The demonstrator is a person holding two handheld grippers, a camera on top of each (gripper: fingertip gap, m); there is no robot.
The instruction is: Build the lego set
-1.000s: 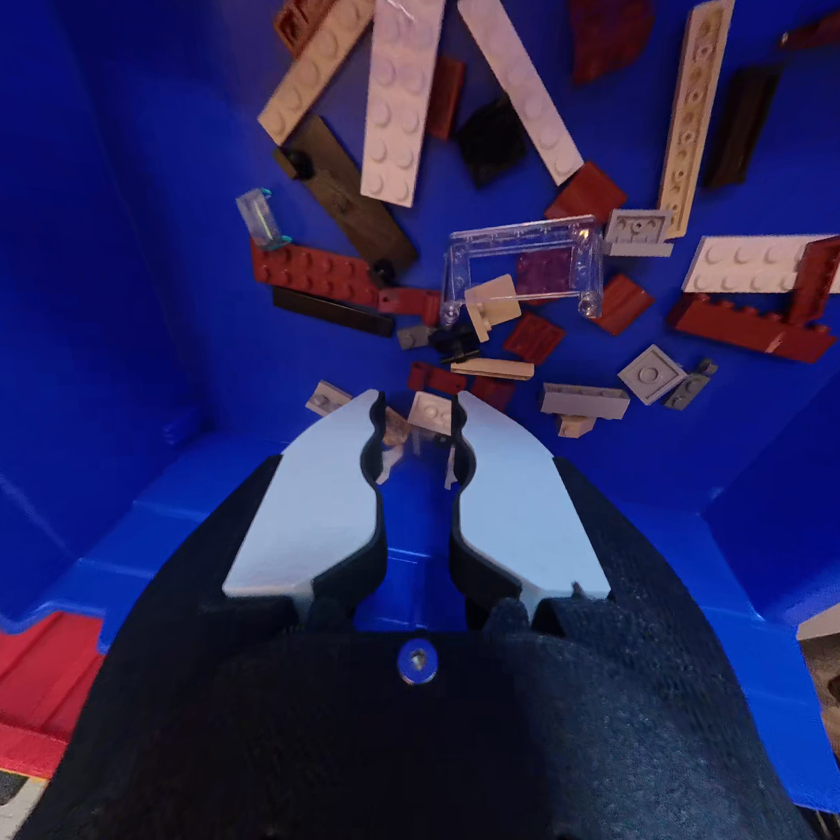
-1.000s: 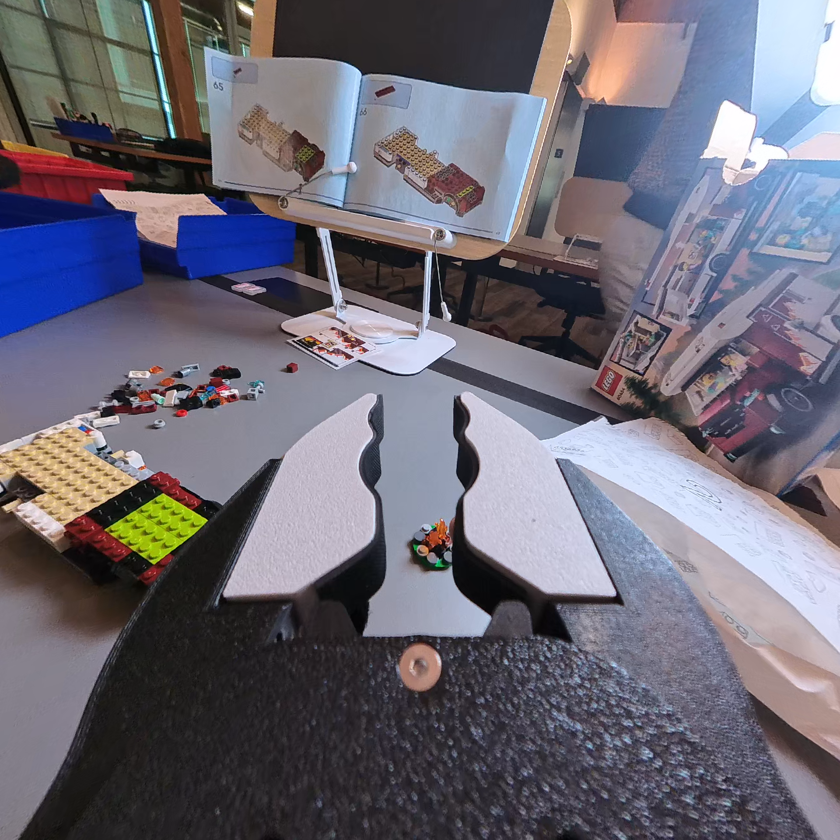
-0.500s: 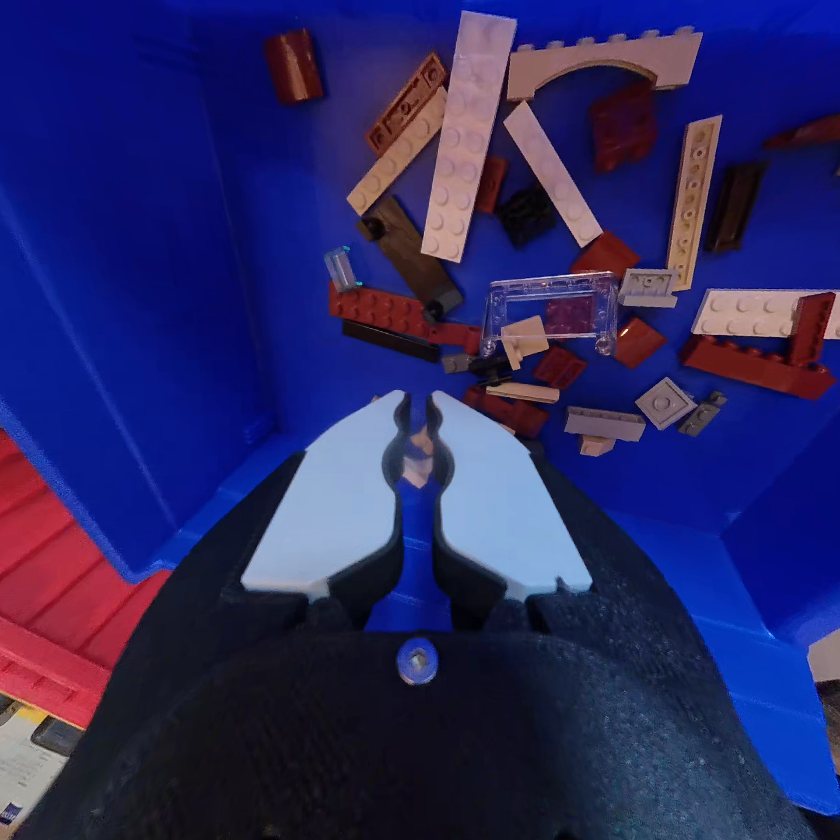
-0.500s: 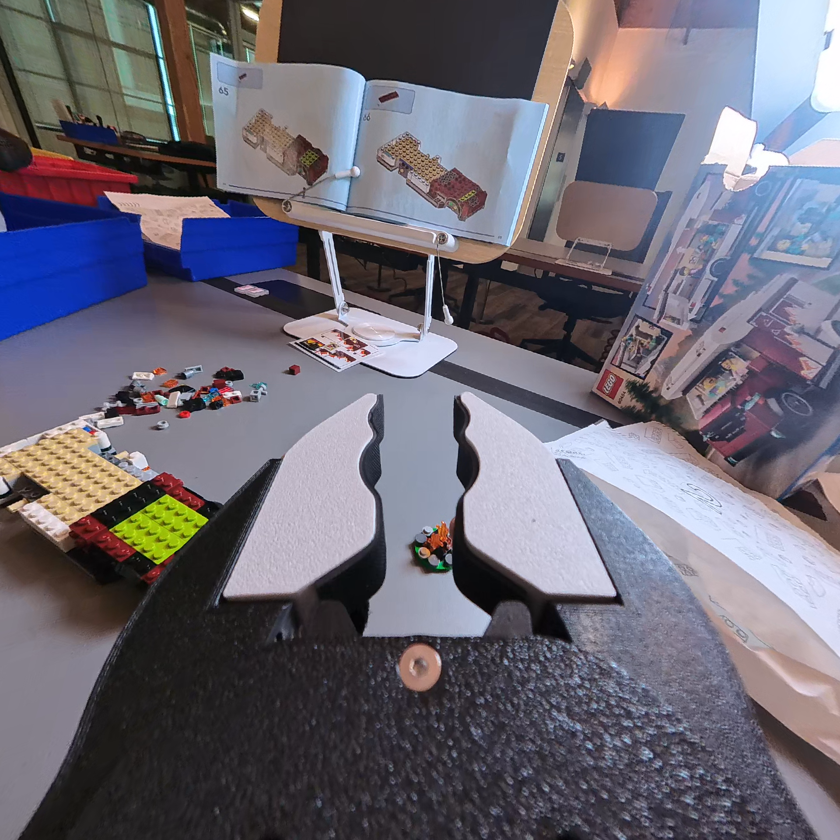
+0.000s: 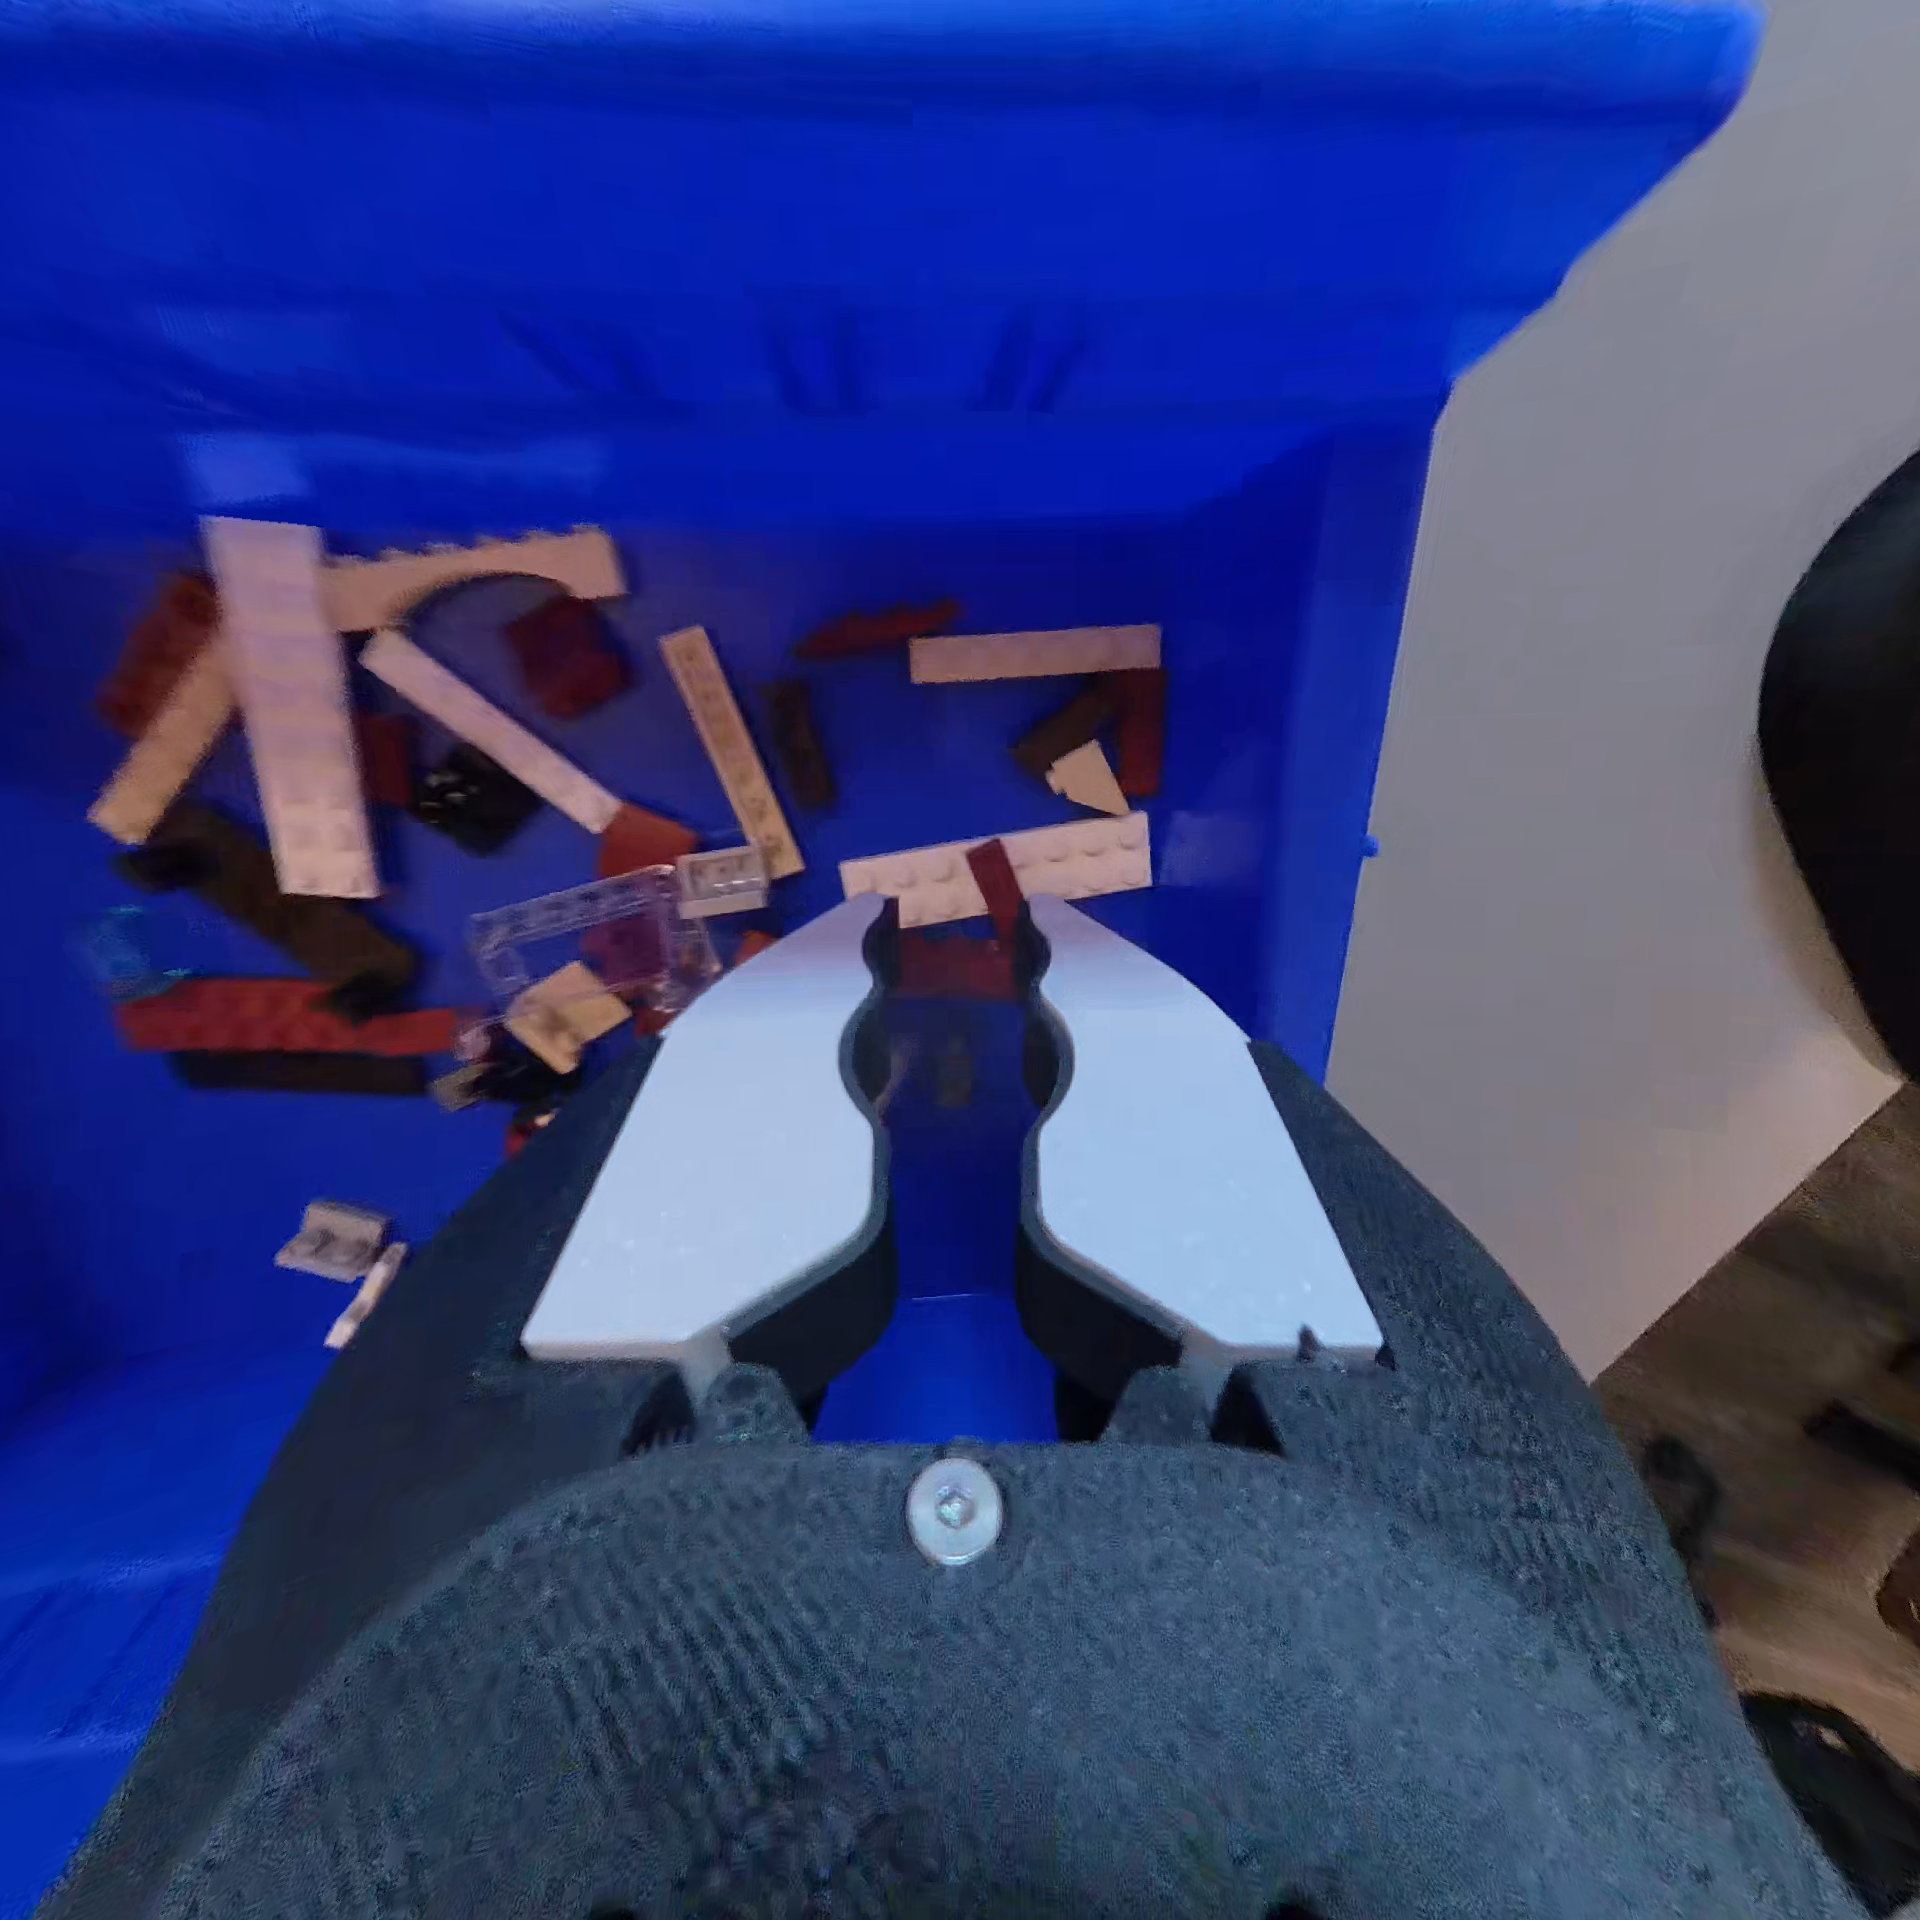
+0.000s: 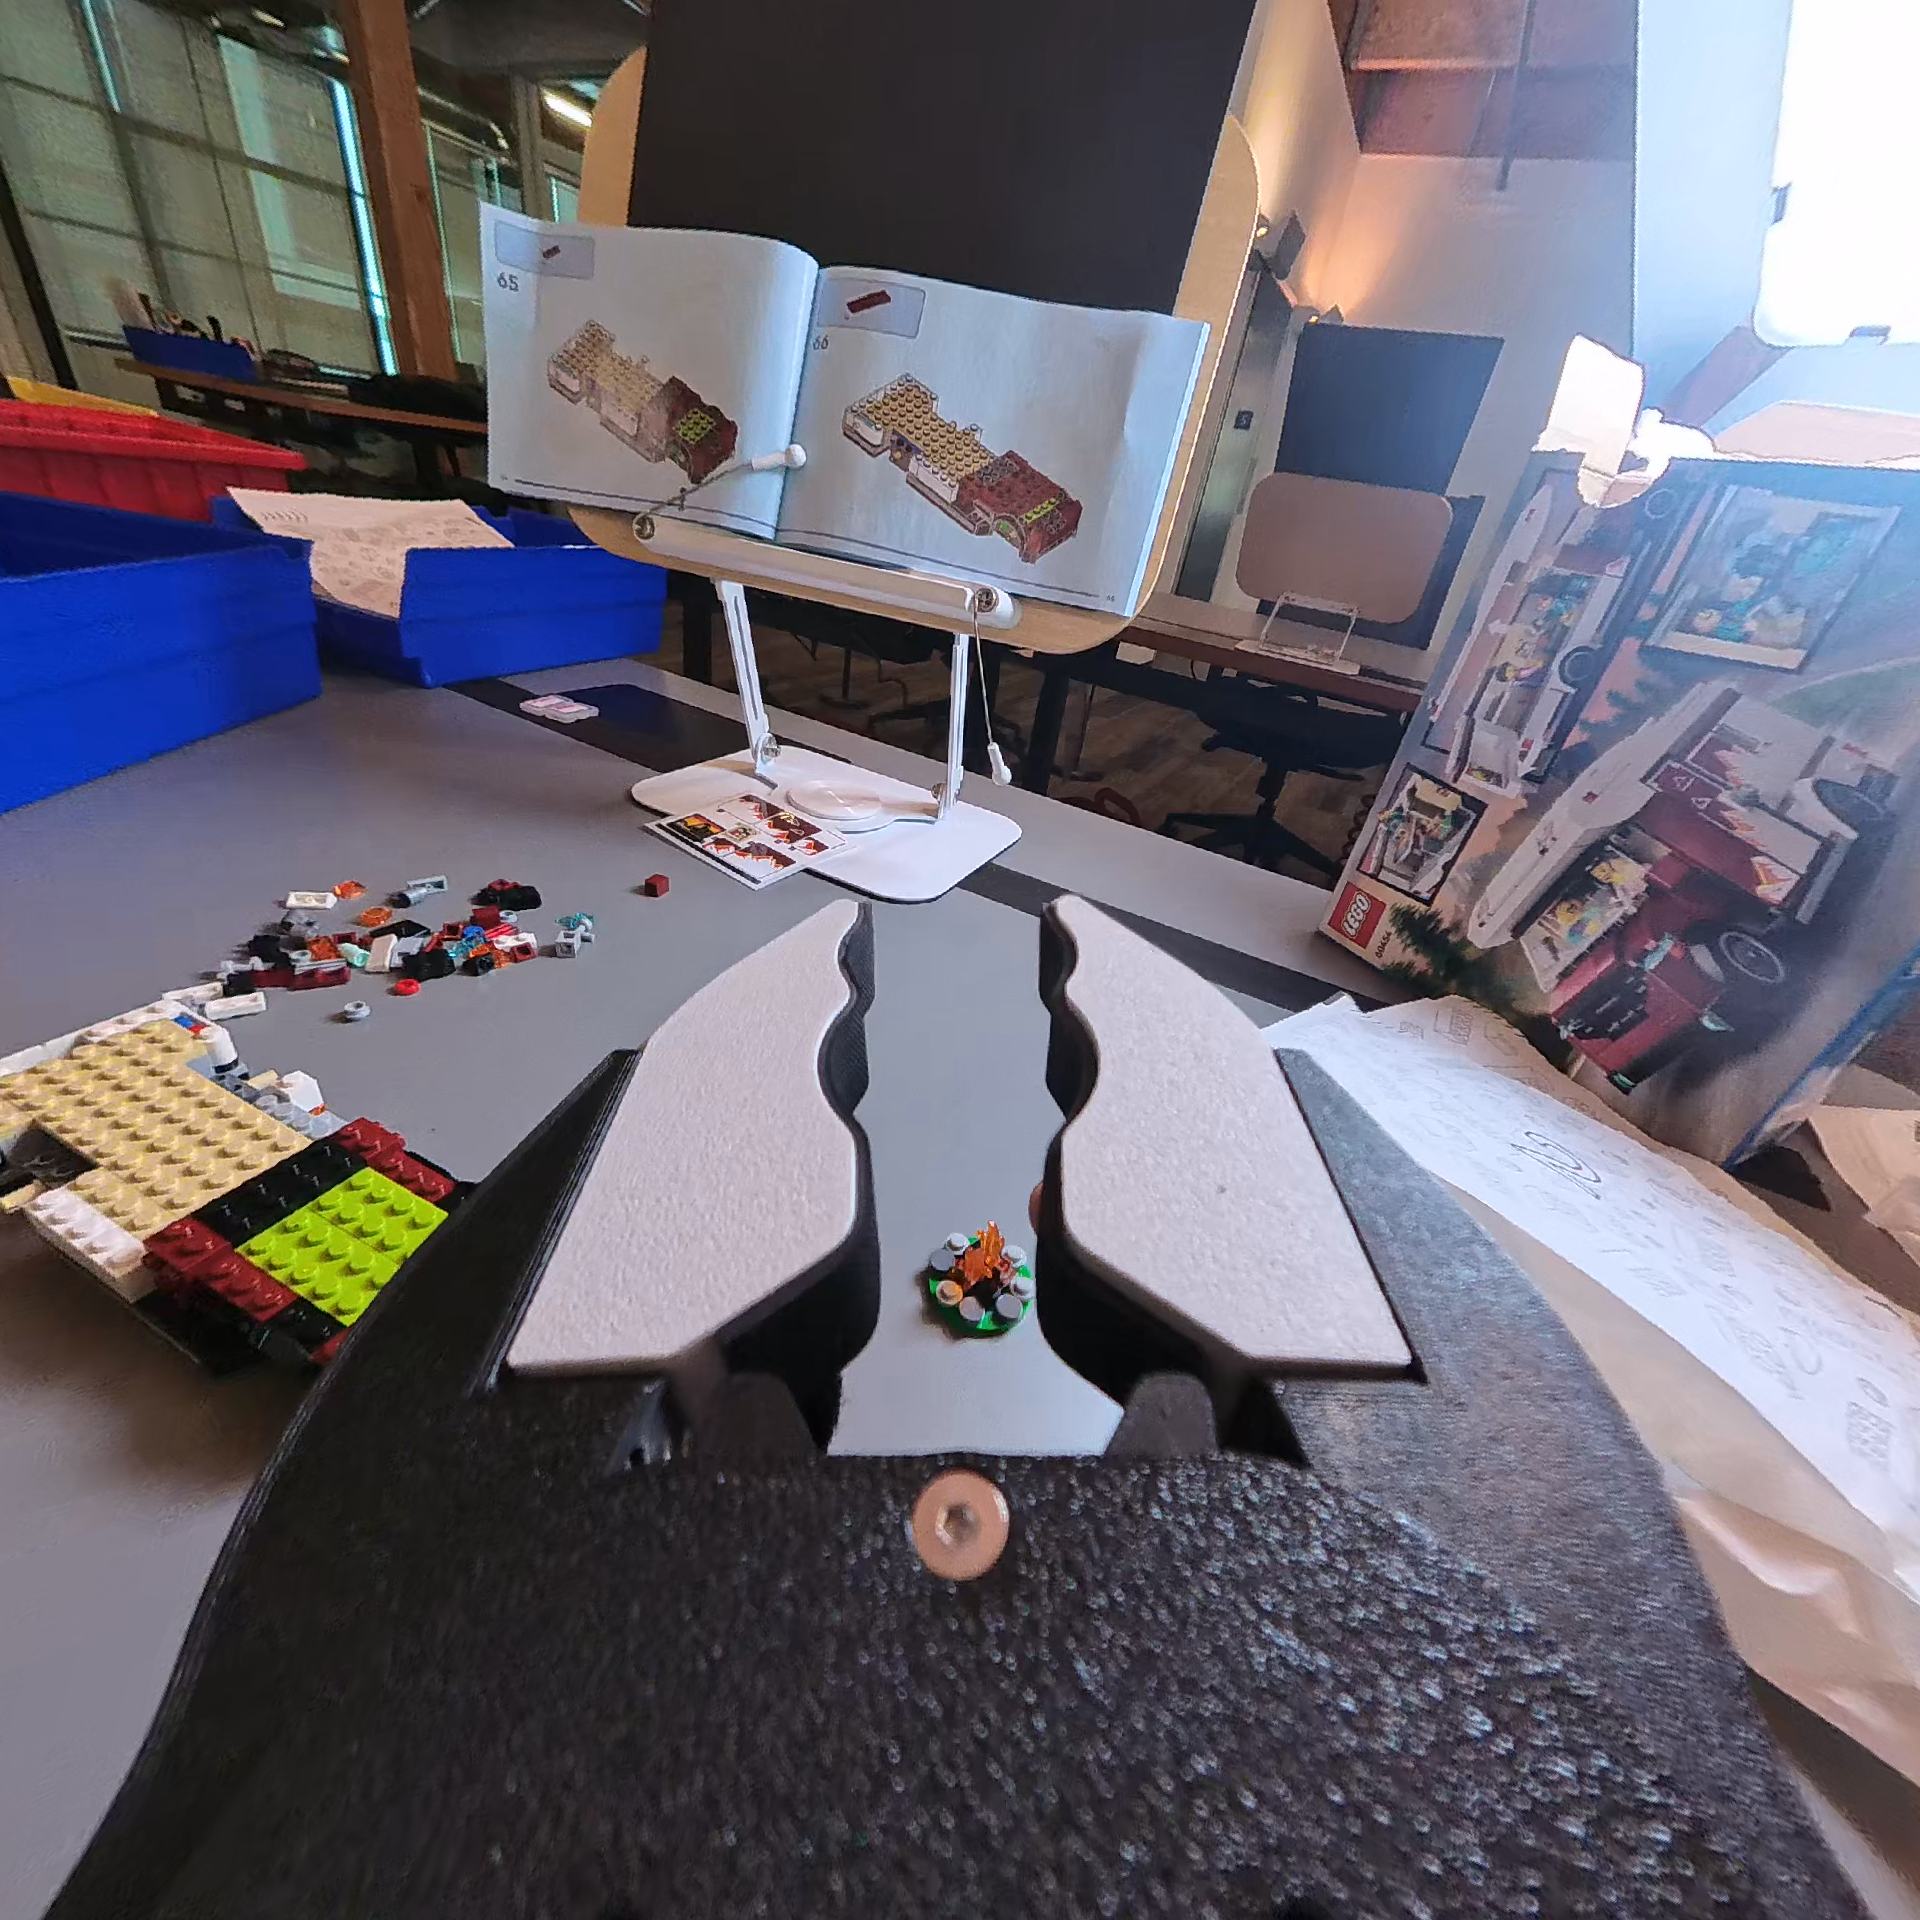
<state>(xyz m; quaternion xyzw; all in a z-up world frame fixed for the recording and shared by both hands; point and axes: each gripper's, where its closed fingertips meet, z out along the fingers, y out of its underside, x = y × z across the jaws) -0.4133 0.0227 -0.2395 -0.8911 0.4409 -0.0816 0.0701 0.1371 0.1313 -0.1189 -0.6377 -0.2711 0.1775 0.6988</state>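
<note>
Left claw [image 5: 956, 935] is spread a bit inside the blue bin [image 5: 727, 312], with a dark red brick [image 5: 951, 971] showing between its tips at frame centre. Right claw [image 6: 956, 935] is spread too, nothing pinched, above the bench [image 6: 312, 810].

Loose bricks [image 5: 291, 707] lie in the bin [image 5: 935, 260]; the booklet stand [image 6: 831, 810] stands behind the table's small pieces [image 6: 416, 945].

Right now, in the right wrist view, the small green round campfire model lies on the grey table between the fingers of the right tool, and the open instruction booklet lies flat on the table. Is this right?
Not quite. The small green round campfire model does lie on the grey table between the fingers of the right tool, but the open instruction booklet is propped on a white stand, as the right wrist view shows.
</note>
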